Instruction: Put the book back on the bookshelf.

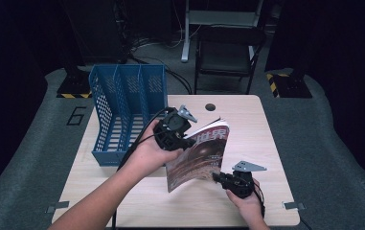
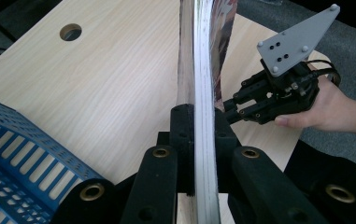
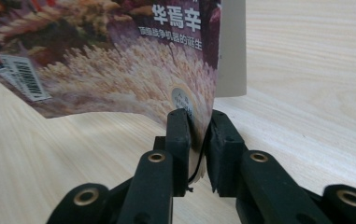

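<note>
**Magazine held on edge between two tongs**

Magazine [image 1: 199, 153]: lifted over table [image 1: 266, 129], long axis near-to-far. Right tongs [image 1: 217, 177] clamp near corner; left tongs [image 1: 189, 142] clamp left edge. Blue file rack [image 1: 127, 110] just left, nearer left hand.

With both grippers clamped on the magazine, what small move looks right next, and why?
Probably carry the magazine left toward the blue file rack, keeping it on edge. The left gripper pinches its upper edge and the right gripper a lower corner, so it is held above the table, and the rack's slots stand open just beside it.
</note>
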